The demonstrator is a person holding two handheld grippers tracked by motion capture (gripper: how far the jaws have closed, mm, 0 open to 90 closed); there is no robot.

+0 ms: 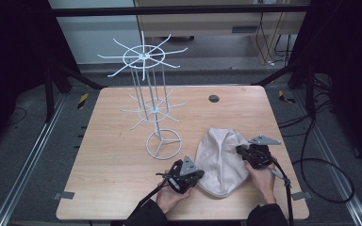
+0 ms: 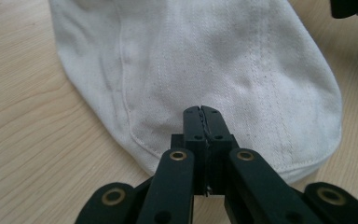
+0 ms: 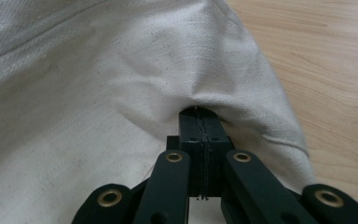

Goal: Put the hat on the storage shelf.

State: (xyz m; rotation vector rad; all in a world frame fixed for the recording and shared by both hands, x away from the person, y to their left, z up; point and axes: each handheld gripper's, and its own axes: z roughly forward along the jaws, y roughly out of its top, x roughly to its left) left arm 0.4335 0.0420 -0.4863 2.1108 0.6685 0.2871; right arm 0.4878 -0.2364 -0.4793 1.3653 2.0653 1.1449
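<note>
Both fingers pairs closed: left gripper (image 2: 202,108) over cloth cap (image 2: 205,65), right gripper (image 3: 199,110) prodding it.

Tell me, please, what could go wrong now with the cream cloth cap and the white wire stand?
1. The right gripper has its jaws shut and pushes a dent into the cream cloth cap; whether it pinches any fabric is unclear, so a lift might slip.
2. The left gripper is shut above the cap's edge, apparently not holding it, so the cap may sag on that side.
3. The white wire stand is tall on a small ring base; a snagged hook could tip it.
</note>
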